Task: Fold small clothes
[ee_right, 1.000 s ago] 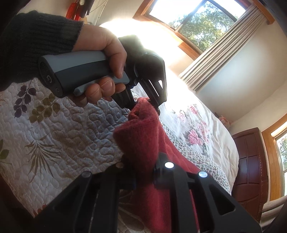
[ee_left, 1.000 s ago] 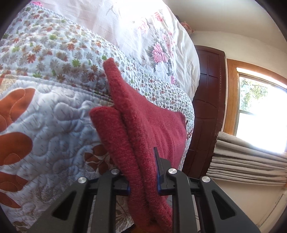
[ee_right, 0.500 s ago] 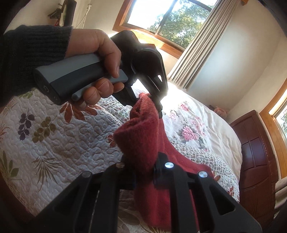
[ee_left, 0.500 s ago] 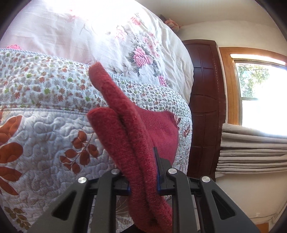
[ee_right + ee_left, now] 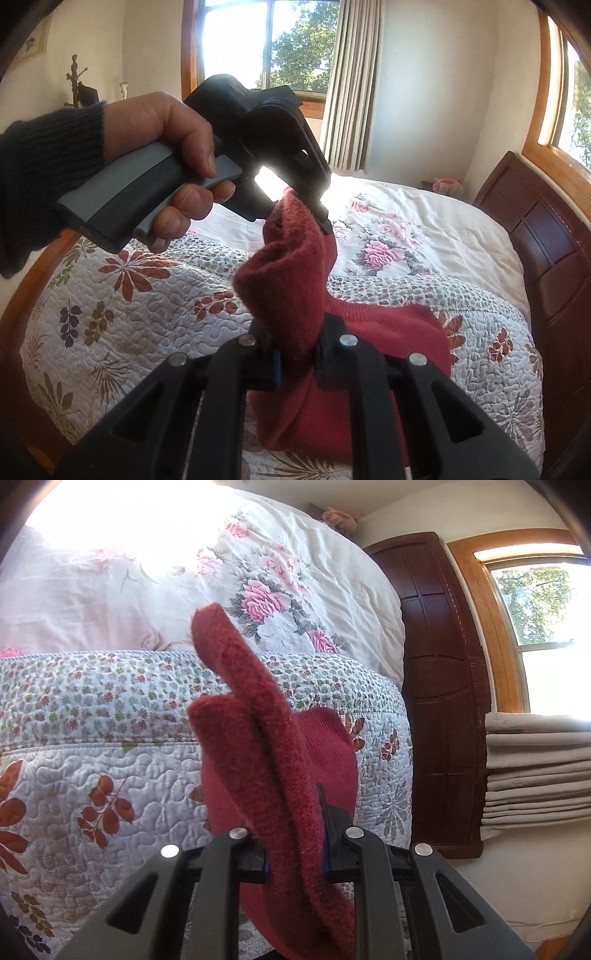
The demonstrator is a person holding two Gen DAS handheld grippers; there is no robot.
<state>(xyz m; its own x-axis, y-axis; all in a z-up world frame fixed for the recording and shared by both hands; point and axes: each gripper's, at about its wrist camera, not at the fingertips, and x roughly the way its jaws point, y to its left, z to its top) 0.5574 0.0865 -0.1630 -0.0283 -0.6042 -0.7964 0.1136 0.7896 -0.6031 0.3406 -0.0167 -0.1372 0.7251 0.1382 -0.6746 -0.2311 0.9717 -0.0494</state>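
1. My left tool is clamped on a thick folded edge of the red knit garment, which rises between its fingers.
2. My right tool pinches another bunched part of it.
3. The garment's lower part drapes onto the quilt on the bed, below both tools.
4. My left hand grips the left tool's handle.

Quilted bedspread lying open left of right gripper; red knit garment and left gripper blocking ahead; dark headboard closing off right.
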